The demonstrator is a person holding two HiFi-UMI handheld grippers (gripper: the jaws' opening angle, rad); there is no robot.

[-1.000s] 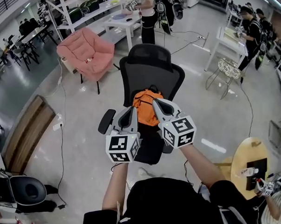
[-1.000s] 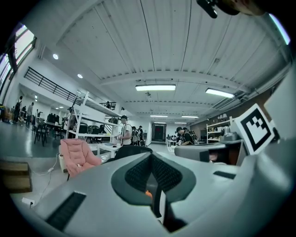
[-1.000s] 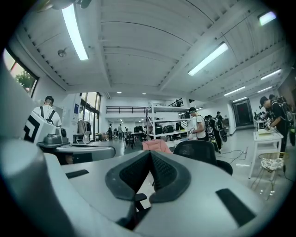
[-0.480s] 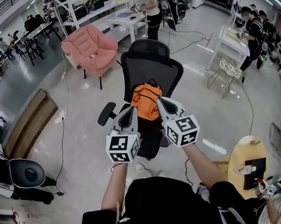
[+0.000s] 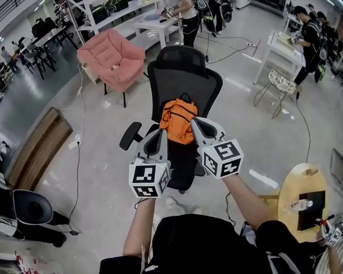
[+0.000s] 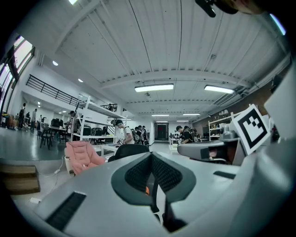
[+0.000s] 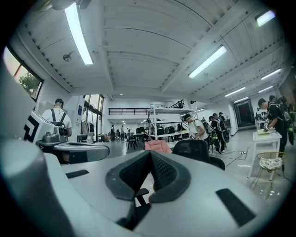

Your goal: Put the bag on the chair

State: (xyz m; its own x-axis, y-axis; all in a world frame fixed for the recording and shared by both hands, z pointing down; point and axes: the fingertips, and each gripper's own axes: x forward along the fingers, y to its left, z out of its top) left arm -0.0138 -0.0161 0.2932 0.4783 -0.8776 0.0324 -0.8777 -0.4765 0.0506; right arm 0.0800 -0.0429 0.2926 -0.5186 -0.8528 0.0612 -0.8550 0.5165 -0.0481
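Currently orange fabric bag sits centre frame on black mesh office chair; left gripper pinches its left edge, right gripper closed at its right.

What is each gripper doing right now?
Left gripper: closed on the bag, by a strap.
Right gripper: closed, apparently on the bag too.
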